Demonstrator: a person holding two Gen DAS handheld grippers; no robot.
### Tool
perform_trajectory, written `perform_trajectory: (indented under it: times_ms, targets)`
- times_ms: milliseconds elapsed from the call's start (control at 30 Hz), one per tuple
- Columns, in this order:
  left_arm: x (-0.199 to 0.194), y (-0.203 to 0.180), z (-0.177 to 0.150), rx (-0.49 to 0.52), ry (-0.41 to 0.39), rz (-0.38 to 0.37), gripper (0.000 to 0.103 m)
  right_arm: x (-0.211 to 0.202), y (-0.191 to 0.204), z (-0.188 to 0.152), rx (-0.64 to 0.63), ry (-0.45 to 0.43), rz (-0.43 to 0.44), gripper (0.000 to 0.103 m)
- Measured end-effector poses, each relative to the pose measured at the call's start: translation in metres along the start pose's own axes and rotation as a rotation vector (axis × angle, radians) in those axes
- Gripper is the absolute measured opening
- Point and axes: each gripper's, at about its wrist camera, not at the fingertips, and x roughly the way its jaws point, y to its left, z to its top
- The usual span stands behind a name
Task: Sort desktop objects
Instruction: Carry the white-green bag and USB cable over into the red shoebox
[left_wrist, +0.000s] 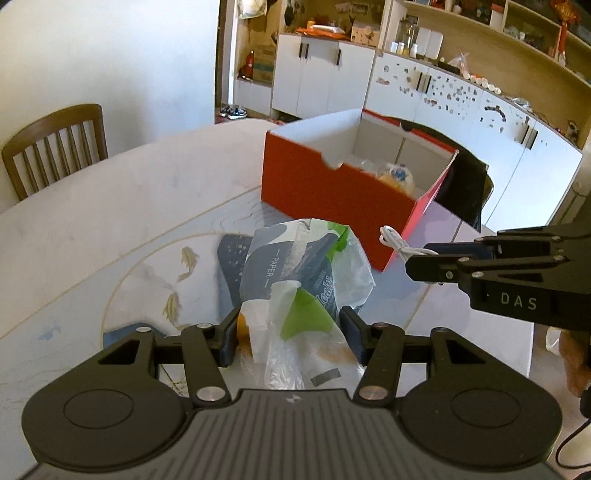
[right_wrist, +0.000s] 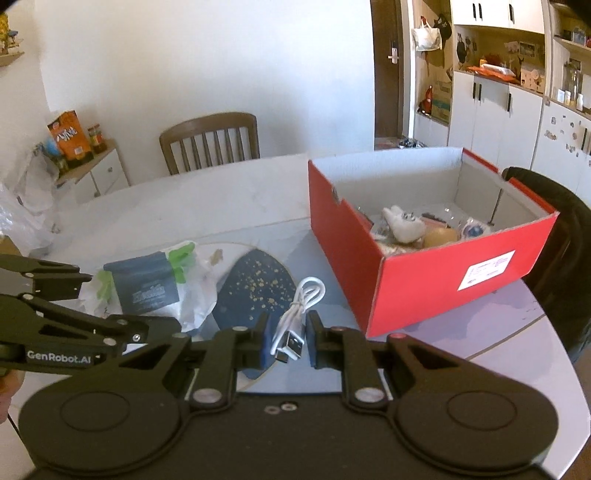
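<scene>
Jaws of the left gripper (left_wrist: 289, 334) are clamped on a crinkled clear plastic tissue pack printed in grey and green (left_wrist: 306, 280), held above the pale round table (left_wrist: 92, 229) and its dark blue speckled mat (right_wrist: 255, 291). Further right, the right gripper (right_wrist: 287, 341) has its jaws pressed together on a coiled white USB cable (right_wrist: 301, 306), whose silver plug shows between the blue pads. At far right, an open red cardboard box (right_wrist: 436, 280) stands on the table, holding a white plush toy (right_wrist: 402, 223) and other small items.
</scene>
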Motion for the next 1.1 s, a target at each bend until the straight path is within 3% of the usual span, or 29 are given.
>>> perform_trajectory:
  times_ms: [500, 1100]
  targets:
    - [-0.012, -0.049, 0.053, -0.045, -0.063, -0.004, 0.054, -0.044, -0.040, 0.027, -0.006, -0.073, 0.011, 0.018]
    - [0.047, -0.100, 0.116, -0.045, -0.062, 0.021, 0.054, -0.030, -0.124, 0.071, -0.043, -0.090, 0.030, 0.018]
